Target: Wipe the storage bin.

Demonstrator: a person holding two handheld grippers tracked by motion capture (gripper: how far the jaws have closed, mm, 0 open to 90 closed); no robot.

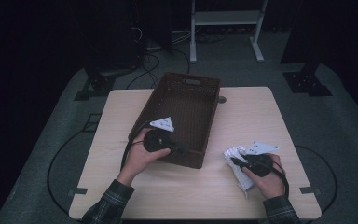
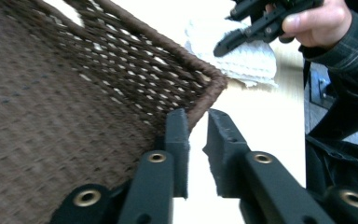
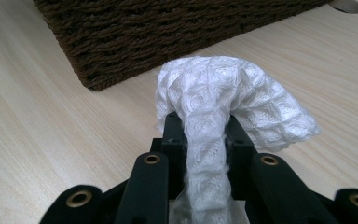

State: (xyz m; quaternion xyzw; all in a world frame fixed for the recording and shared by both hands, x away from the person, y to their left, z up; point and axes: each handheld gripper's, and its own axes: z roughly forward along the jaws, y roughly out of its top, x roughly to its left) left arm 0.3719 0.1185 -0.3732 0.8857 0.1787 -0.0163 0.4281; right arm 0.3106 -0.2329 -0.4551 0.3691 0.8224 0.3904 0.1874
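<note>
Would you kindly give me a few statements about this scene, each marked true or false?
1. The right gripper is shut on the white cloth. True.
2. The cloth lies inside the basket. False: it is on the table, beside the basket.
3. The left gripper sits at the basket's rim, jaws apart. True.
4. The basket is white plastic. False: it is dark brown wicker.
5. The left gripper holds a cloth. False: nothing is clamped between its jaws.
</note>
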